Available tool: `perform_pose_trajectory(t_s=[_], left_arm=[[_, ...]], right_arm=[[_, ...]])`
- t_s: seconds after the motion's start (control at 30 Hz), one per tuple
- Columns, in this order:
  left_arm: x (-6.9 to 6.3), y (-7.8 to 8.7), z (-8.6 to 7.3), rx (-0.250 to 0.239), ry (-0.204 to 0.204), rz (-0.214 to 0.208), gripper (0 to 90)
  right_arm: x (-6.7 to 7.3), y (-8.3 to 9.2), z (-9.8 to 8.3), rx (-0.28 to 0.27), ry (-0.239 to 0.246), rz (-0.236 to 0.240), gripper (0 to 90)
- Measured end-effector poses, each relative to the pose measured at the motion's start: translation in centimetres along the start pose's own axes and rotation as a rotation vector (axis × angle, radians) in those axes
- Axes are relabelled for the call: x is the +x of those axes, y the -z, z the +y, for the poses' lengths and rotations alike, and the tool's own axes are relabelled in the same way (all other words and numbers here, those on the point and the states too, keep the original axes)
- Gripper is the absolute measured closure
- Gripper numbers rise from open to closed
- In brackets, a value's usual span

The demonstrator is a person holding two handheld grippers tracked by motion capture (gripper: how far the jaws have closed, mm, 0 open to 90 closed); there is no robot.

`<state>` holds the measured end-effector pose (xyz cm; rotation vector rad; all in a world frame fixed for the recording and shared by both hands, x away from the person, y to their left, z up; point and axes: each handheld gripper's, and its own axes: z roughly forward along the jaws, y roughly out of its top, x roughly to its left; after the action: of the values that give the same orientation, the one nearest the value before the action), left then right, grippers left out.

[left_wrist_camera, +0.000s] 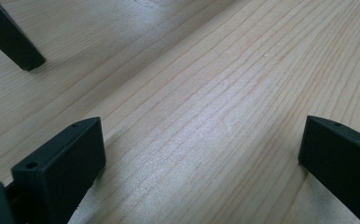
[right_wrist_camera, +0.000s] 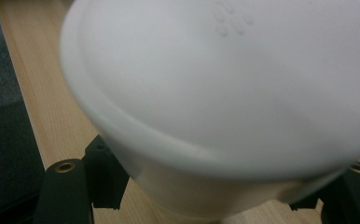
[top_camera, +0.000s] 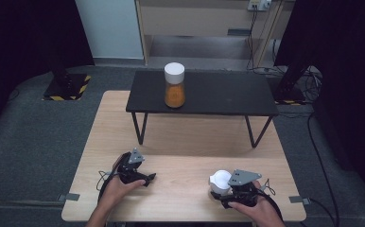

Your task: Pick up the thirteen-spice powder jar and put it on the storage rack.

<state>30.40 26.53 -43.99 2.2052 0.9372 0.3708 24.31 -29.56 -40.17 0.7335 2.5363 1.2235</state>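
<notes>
pale wood tabletop (top_camera: 180, 142) carries a low black bench (top_camera: 204, 92) toward twelve o'clock, and on the bench stands a jar of orange stuff with a white cap (top_camera: 174, 85). near the table's five o'clock corner the right gripper (top_camera: 225, 191) has its jaws clamped on a white lidded container (top_camera: 221, 181); in the right gripper view the white body (right_wrist_camera: 225, 93) sits squeezed between both black jaws. the left gripper (top_camera: 148, 178) rests at seven o'clock, jaws spread wide over bare wood, holding nothing. by my reading the grasp is just made. the lift comes next, probably toward the bench, and it calls for a steady squeeze so the smooth tub does not slip.
</notes>
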Motion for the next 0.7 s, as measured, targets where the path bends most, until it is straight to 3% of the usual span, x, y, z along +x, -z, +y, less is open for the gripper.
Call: perform_pose_trajectory(t_s=[0.4, 0.7], left_arm=[[0.0, 0.0, 0.0, 0.000, 0.000, 0.000, 0.0], [0.0, 0.0, 0.0, 0.000, 0.000, 0.000, 0.0]], right_arm=[[0.1, 0.3, 0.0, -0.004, -0.006, -0.002, 31.6], [-0.8, 1.4, -0.1, -0.024, -0.019, -0.027, 31.6]])
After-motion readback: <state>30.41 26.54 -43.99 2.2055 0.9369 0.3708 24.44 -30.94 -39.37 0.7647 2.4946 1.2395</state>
